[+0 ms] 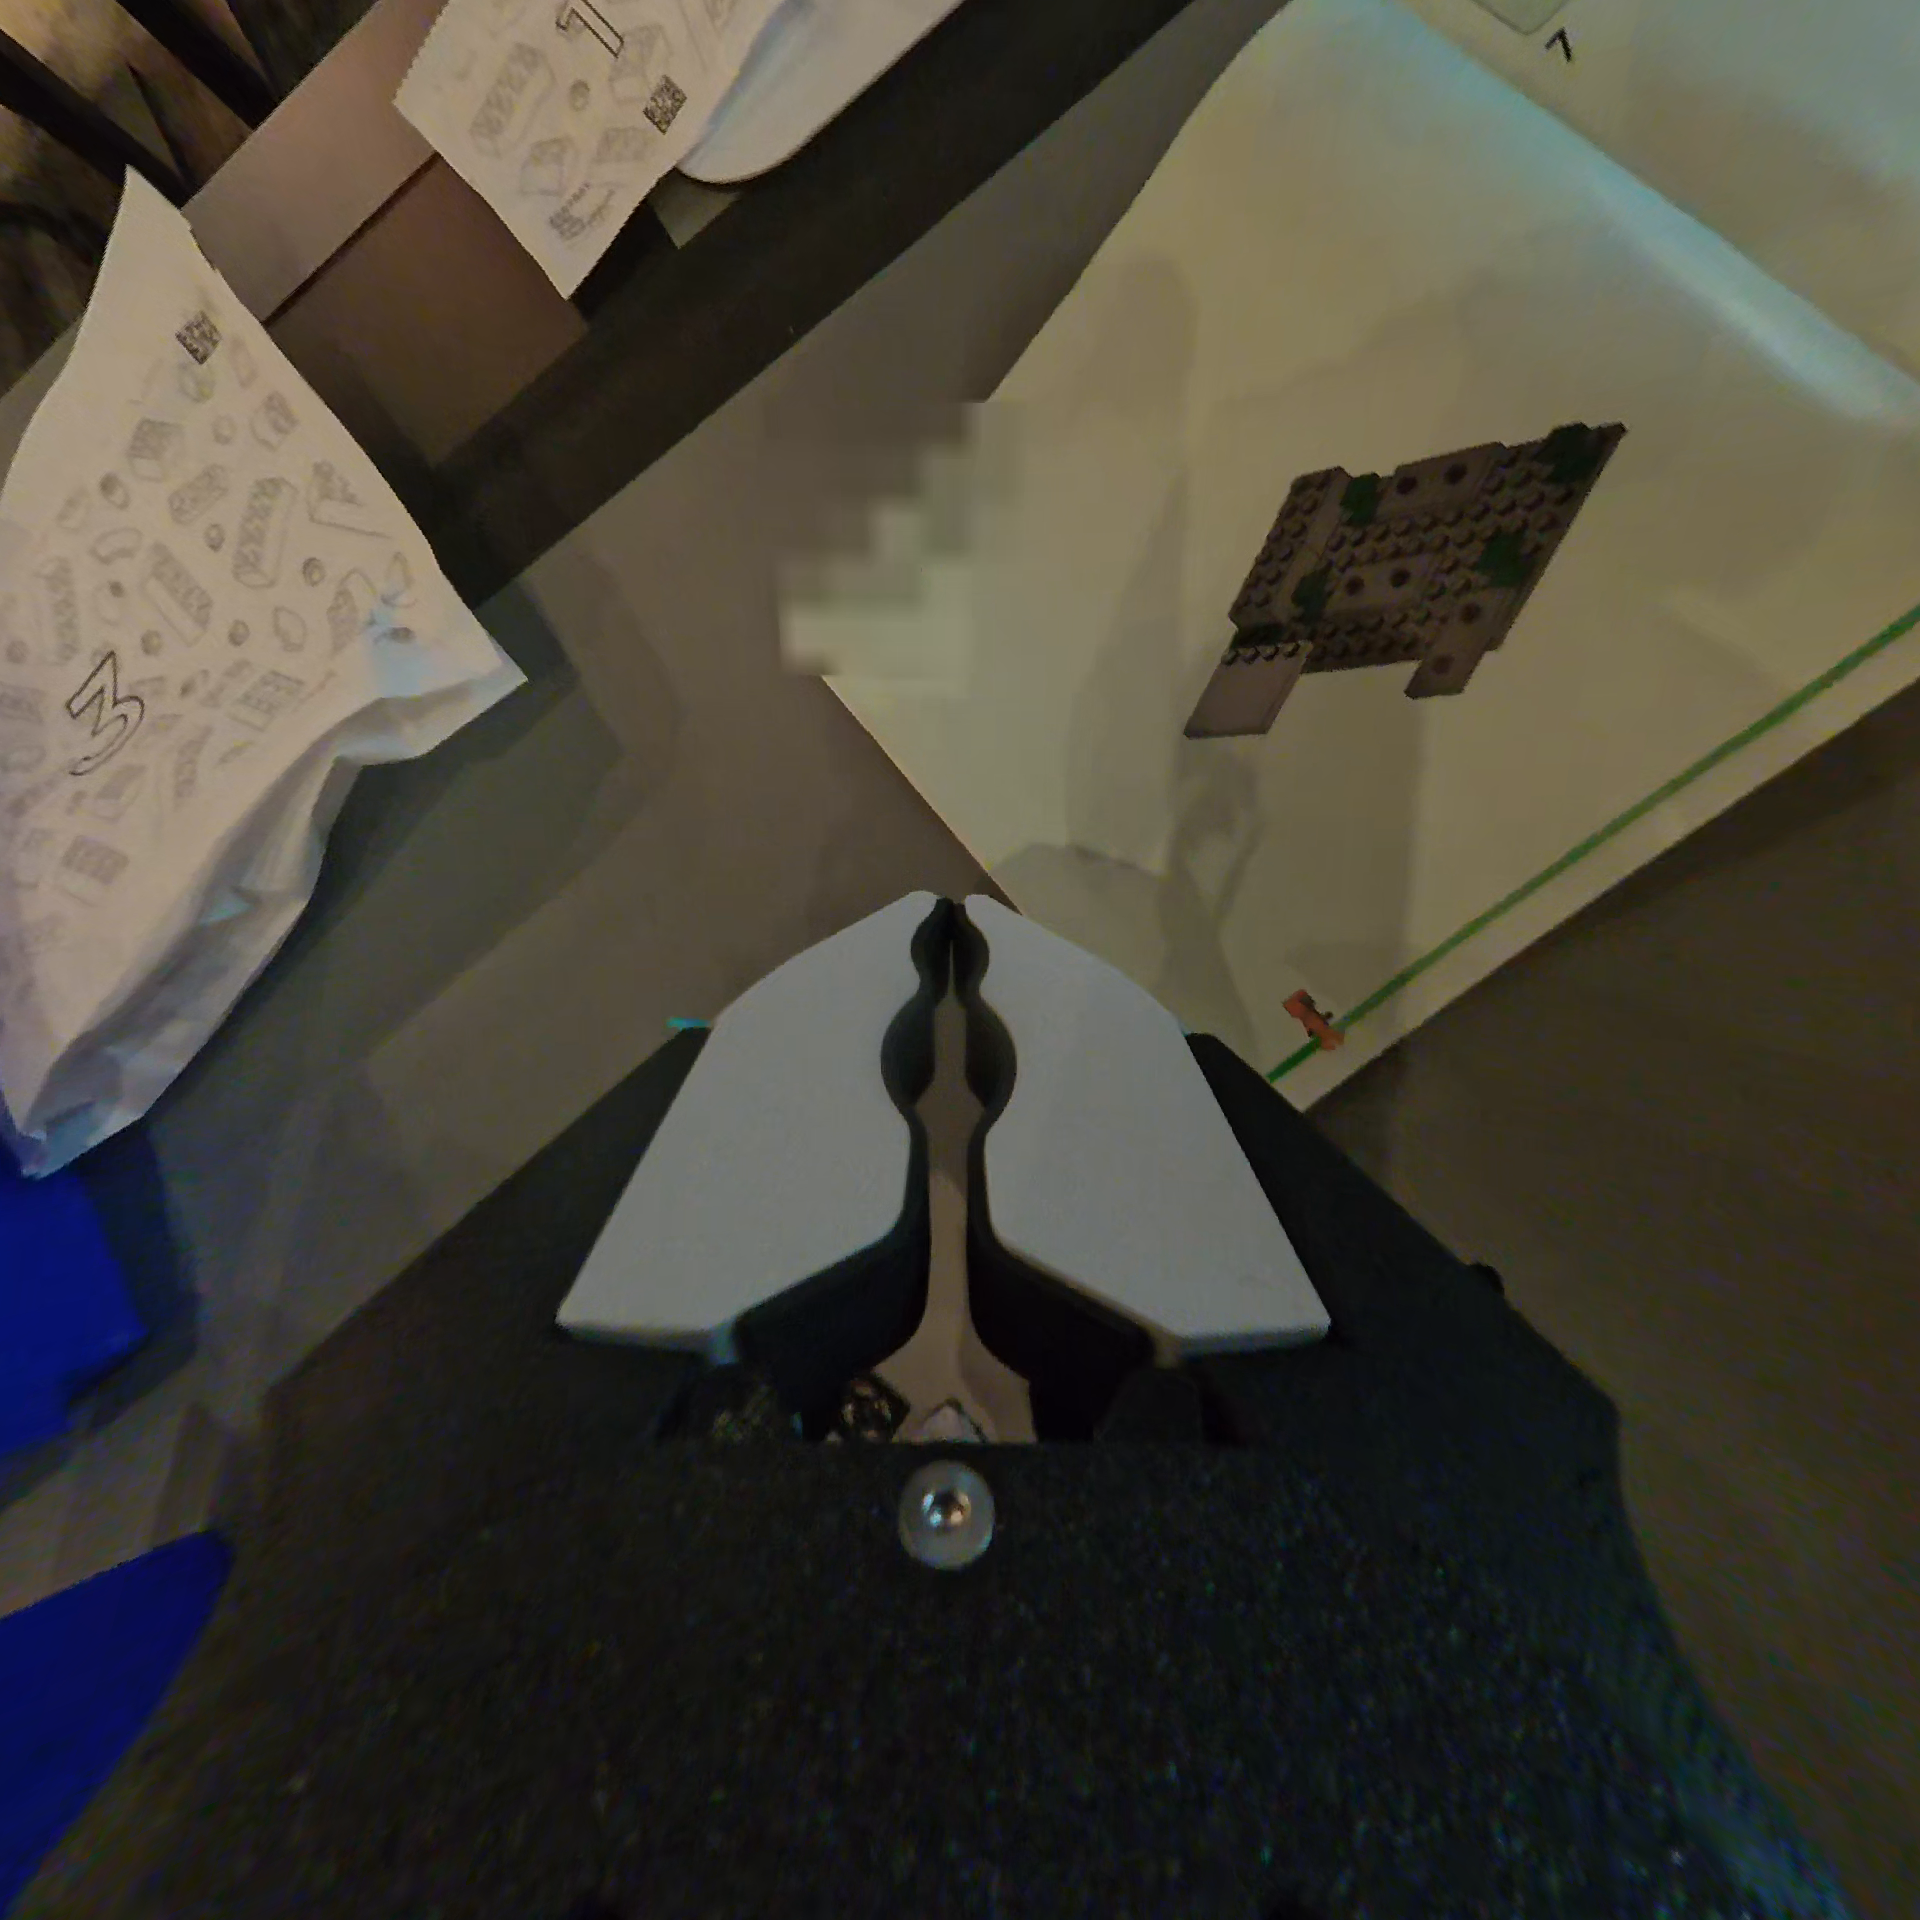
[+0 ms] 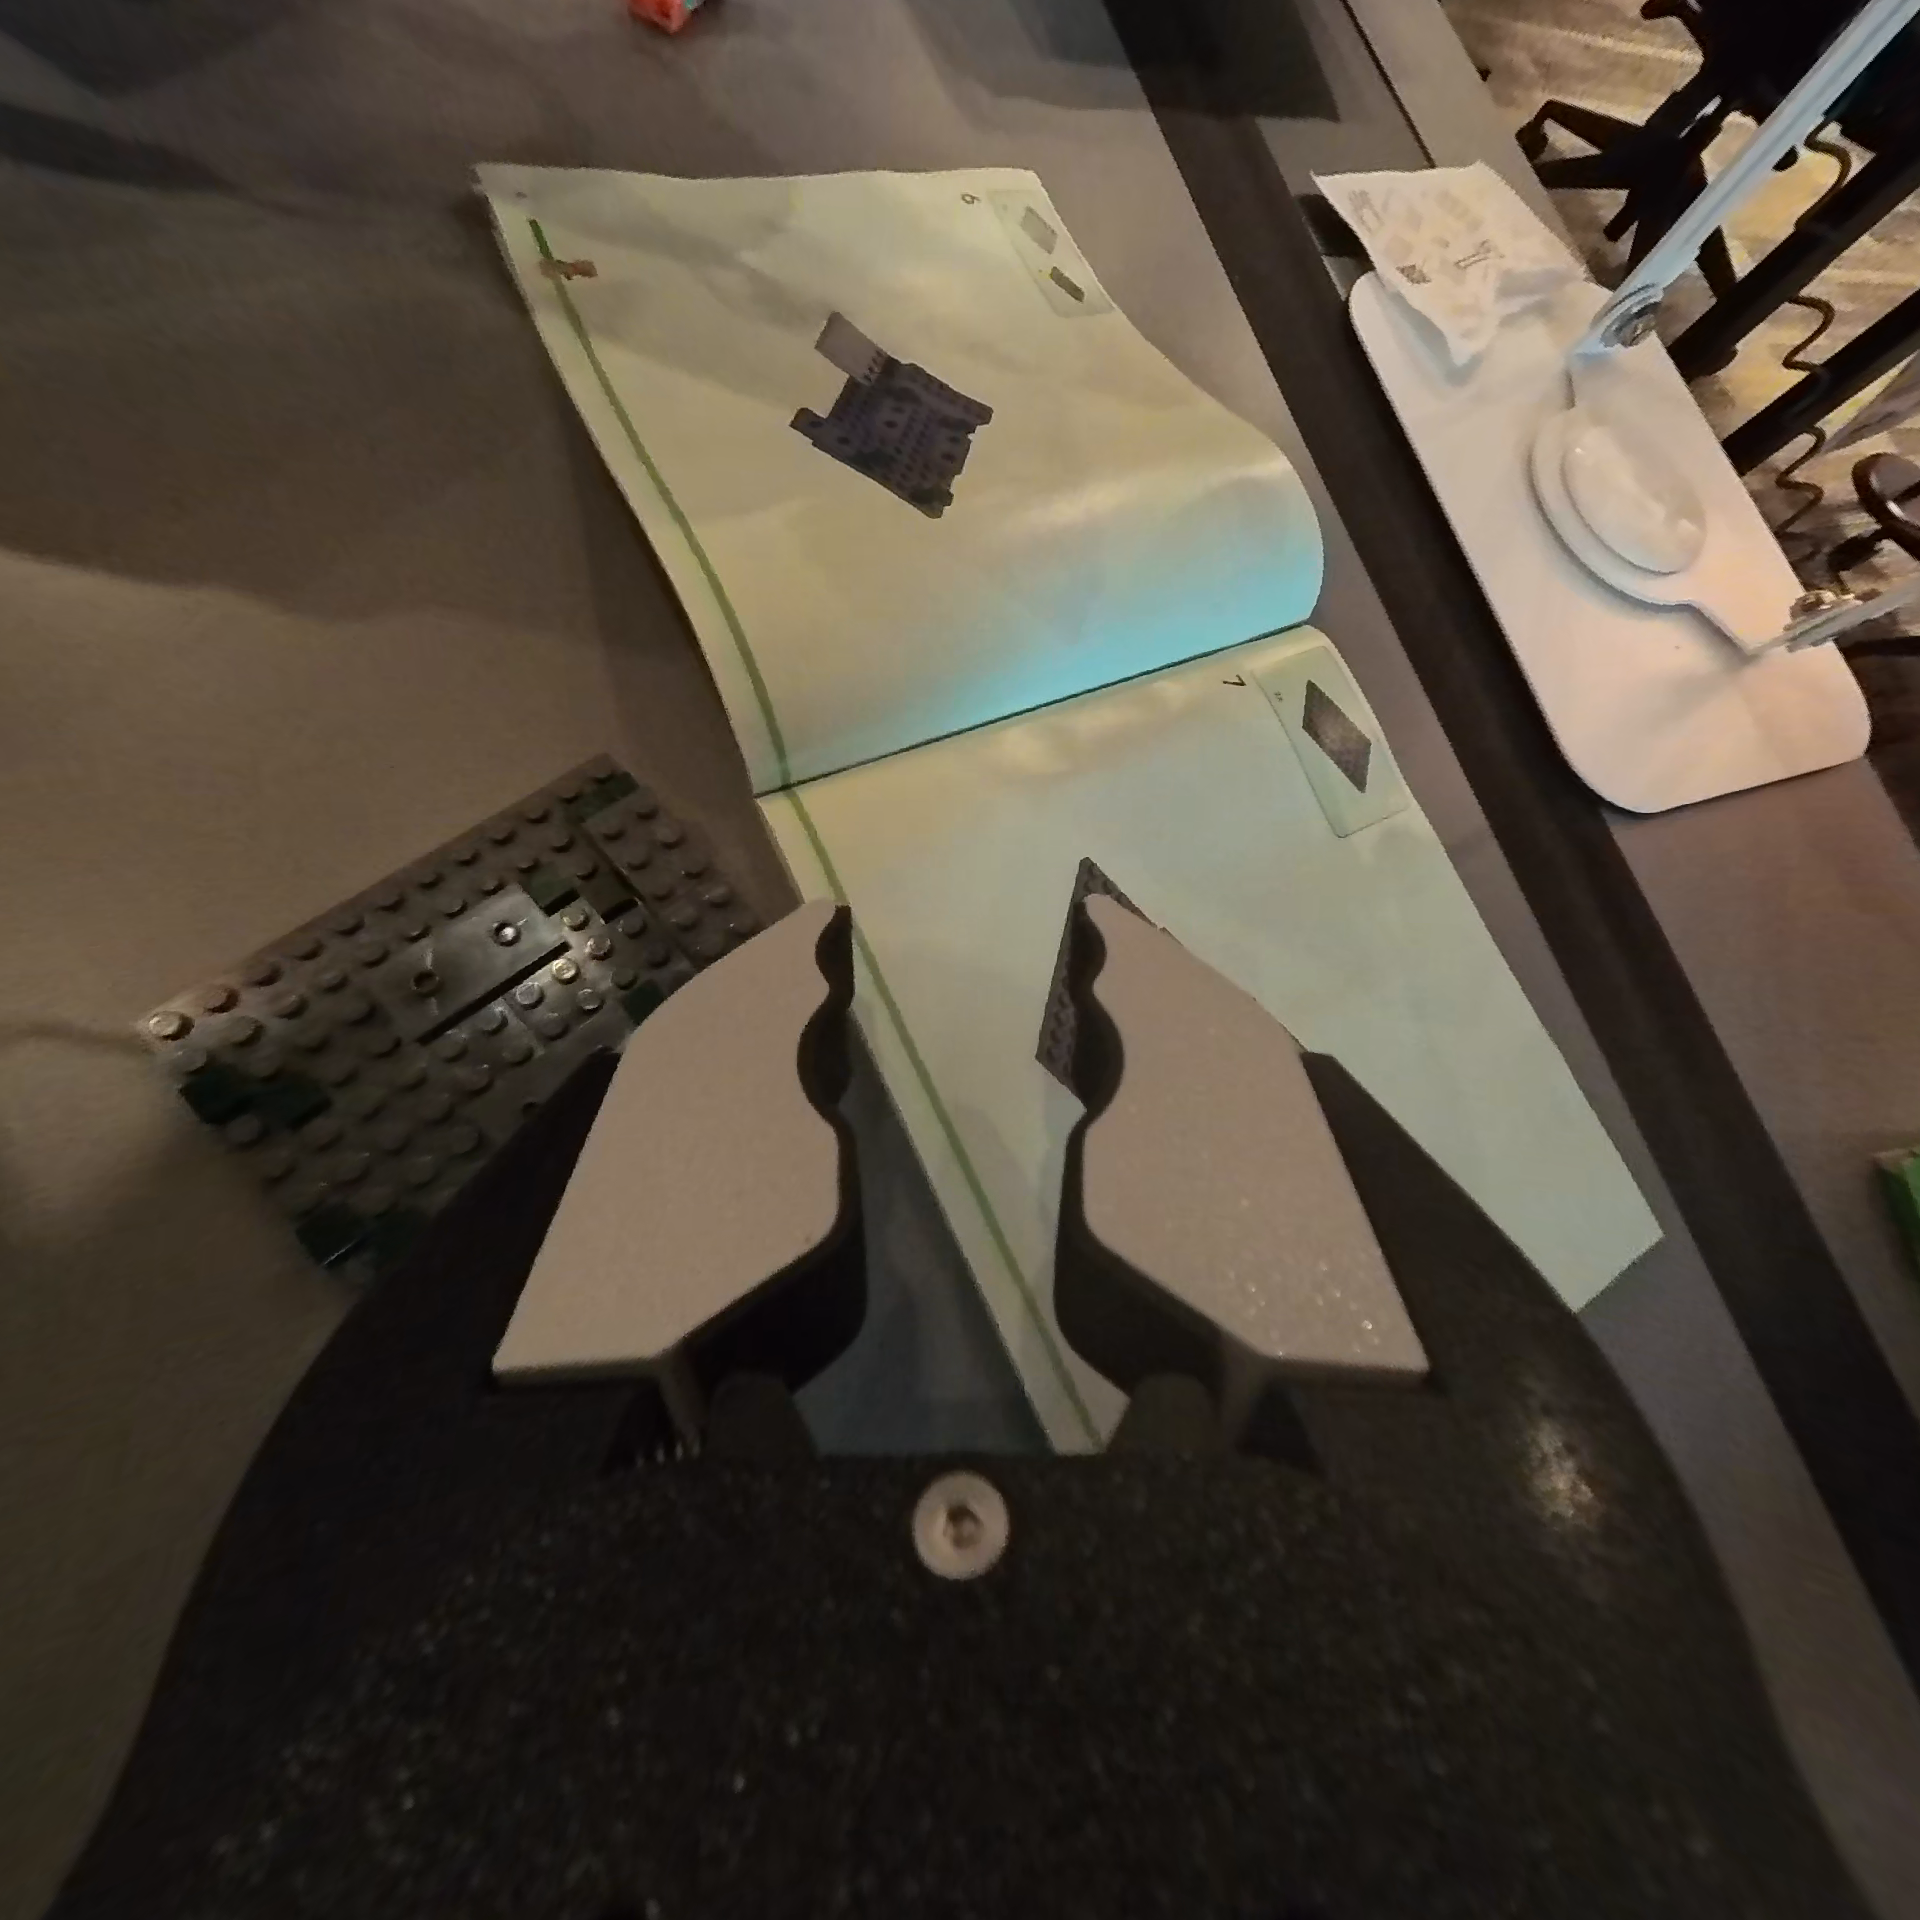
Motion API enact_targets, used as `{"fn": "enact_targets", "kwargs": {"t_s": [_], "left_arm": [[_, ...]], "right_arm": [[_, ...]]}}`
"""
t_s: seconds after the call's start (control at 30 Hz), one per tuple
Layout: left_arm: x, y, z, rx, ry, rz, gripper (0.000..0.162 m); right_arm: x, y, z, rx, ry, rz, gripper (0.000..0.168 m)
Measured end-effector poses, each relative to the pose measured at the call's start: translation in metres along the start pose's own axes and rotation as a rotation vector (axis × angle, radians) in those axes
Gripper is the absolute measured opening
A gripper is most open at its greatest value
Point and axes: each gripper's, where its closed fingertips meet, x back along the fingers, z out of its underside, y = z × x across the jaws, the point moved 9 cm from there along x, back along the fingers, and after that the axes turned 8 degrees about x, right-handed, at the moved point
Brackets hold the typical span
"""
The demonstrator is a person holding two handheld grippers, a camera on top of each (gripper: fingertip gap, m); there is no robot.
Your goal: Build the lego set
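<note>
Grey studded lego baseplate (image 2: 436, 997) lies on the table (image 2: 260, 520) beside the open white instruction booklet (image 2: 935, 540). Left gripper (image 1: 951, 914) is closed and empty, right gripper (image 2: 966, 935) half open, holding nothing. Best to read the booklet's next step before picking any piece.

Dark grey studded lego plate (image 2: 436, 997) with green patches; white booklet (image 2: 935, 540) edged by a green line.

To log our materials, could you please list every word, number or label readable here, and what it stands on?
I do not copy out writing; these things bear it.
Crumpled white paper bag: one large outlined figure, a square code.
Second white paper bag: similar marks.
Open glossy instruction booklet: a small figure in each page's corner.
Nothing else bears text.
</note>
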Motion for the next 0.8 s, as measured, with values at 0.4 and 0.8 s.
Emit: {"fn": "enact_targets", "kwargs": {"t_s": [0.4,0.8], "left_arm": [[0.022,-0.027,0.024,-0.019,-0.041,0.044,0.0],[0.036,-0.061,0.046,-0.036,-0.084,0.103,0.0]], "right_arm": [[0.008,0.006,0.002,-0.023,-0.009,0.032,0.039],[-0.039,0.023,-0.035,-0.002,0.0,-0.079,0.043]]}}
